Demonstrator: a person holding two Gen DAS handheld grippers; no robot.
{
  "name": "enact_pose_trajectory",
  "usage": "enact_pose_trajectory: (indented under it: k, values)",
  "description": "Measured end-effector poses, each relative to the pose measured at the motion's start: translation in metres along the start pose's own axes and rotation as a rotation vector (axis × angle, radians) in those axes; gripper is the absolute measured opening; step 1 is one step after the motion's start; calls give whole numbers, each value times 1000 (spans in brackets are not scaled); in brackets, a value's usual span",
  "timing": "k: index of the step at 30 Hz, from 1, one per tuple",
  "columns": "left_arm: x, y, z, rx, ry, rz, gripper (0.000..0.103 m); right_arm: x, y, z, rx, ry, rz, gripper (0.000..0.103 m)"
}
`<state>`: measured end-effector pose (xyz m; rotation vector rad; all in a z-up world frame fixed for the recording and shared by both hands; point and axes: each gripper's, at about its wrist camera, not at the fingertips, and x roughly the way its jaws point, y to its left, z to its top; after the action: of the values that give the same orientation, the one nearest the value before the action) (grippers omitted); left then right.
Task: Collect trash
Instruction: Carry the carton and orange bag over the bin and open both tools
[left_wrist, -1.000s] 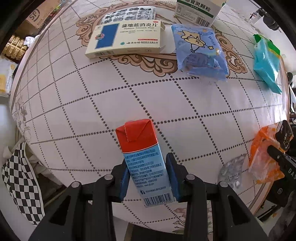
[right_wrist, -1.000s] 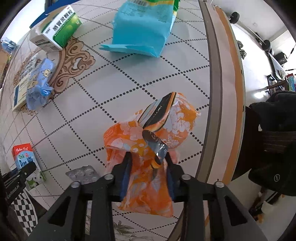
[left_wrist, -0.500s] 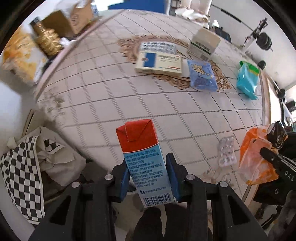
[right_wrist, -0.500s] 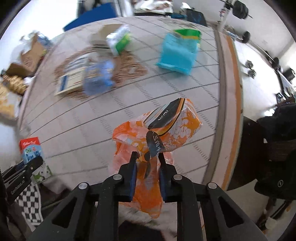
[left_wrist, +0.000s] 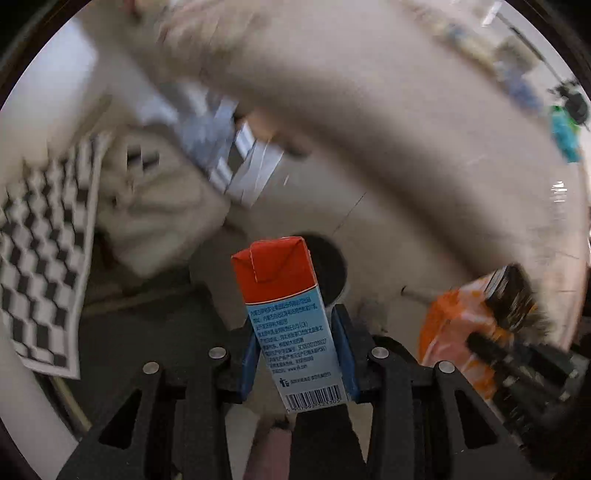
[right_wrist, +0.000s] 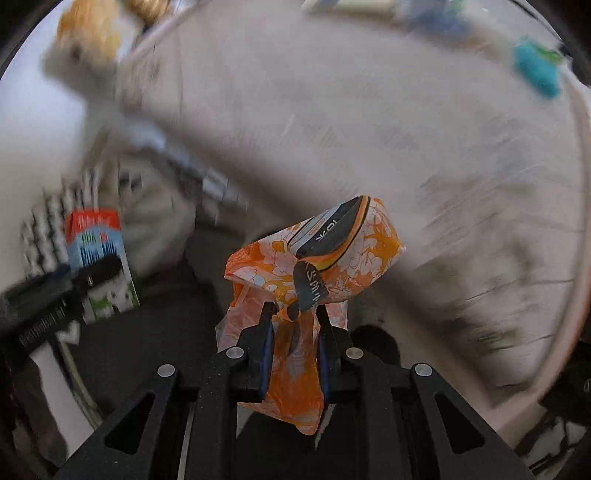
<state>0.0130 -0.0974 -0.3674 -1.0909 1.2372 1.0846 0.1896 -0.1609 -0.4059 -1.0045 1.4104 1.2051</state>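
Left wrist view: the left gripper (left_wrist: 298, 363) is pointing down with its jaws clamped on one drink carton (left_wrist: 290, 317), red top away from the camera, long axis running straight out along the fingers. Just beyond that red top sits a dark round opening (left_wrist: 330, 271) on the floor, possibly a bin, though the blur leaves that unsure; it is the nearest thing under this carton, so the drop looks like a short push forward. Off to the right, one orange wrapper (left_wrist: 452, 332) hangs from the other tool. Counter (left_wrist: 369, 110) sweeps across above, smeared. Right wrist view: the right gripper (right_wrist: 293, 345) has its jaws pinched together on that single orange flowered wrapper (right_wrist: 317, 258), which bunches up and outward past the fingertips, a dark printed strip across it. The carton shows at left, one only. The dark opening is not clear here, so the left hand looks the nearer.
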Motion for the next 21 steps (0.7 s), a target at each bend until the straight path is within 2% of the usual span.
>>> enact_pose_trajectory:
  k: [5, 11, 17, 20, 21]
  values:
    - [125, 46, 0, -112, 122, -40, 33, 132, 14, -8, 11, 117, 7, 20]
    - [275, 73, 15, -234, 218, -155, 33, 283, -1, 10, 82, 144, 41, 20]
    - [391, 79, 17, -371, 345, -311, 34, 380, -30, 40, 153, 170, 99, 21]
    - [421, 81, 12, -439, 401, -389, 34, 411, -34, 50, 137, 218, 126, 28]
    - [426, 82, 11, -459, 410, -404, 36, 417, -36, 52, 132, 227, 129, 36]
